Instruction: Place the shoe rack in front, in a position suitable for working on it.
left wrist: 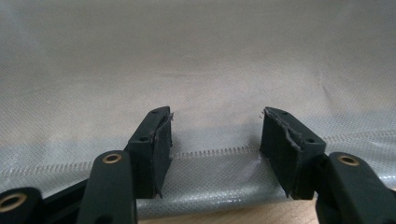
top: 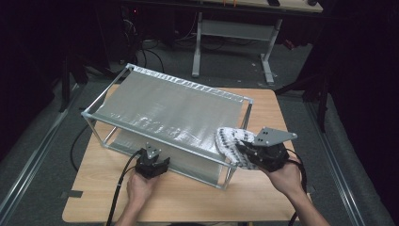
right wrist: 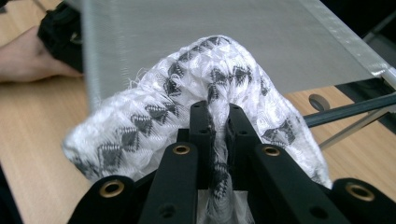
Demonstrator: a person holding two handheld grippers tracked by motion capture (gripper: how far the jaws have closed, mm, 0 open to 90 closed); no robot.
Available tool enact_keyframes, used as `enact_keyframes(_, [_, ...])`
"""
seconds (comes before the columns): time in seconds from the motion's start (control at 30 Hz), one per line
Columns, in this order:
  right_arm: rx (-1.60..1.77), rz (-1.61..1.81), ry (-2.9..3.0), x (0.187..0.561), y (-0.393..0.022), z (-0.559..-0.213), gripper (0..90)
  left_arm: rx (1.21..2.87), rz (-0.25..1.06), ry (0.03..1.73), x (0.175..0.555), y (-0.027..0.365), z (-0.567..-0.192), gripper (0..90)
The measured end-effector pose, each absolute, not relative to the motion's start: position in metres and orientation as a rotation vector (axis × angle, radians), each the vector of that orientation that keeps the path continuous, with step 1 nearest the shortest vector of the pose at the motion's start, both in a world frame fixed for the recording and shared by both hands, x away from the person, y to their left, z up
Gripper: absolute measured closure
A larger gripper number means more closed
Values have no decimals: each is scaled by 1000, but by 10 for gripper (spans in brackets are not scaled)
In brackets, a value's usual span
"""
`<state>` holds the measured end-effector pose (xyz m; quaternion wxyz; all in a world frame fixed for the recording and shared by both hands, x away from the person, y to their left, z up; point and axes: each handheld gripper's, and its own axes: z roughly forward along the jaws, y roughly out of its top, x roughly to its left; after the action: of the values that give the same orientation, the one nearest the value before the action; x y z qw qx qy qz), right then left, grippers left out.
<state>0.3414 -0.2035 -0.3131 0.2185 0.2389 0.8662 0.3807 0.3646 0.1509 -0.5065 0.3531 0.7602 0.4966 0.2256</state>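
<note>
The right gripper [right wrist: 218, 122] is clenched on a white cloth with a dark diamond pattern [right wrist: 154, 121], pinching a fold of it between its jaws. The cloth [top: 230, 141] hangs at the near right corner of the metal rack [top: 106, 94], against its silver fabric shelf [top: 174, 110]. The left gripper [top: 151, 165] sits at the rack's near edge, jaws apart and empty, facing the shelf's hem [left wrist: 210, 151].
</note>
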Motion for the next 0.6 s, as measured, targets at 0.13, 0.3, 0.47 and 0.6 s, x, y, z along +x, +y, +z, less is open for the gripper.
enact_keyframes(0.13, [724,1068,2363,359,-208,-315,838,1972,582,1281,365,151,-506,434])
enact_keyframes(0.3, [769,1065,2323,376,-210,-317,839,1967,582,1281,366,151,-507,434])
enact_keyframes(0.47, [832,1064,2280,397,-214,-318,840,1964,583,1282,367,150,-507,434])
enact_keyframes(0.6, [893,1078,2249,414,-219,-320,840,1965,582,1281,367,150,-507,434])
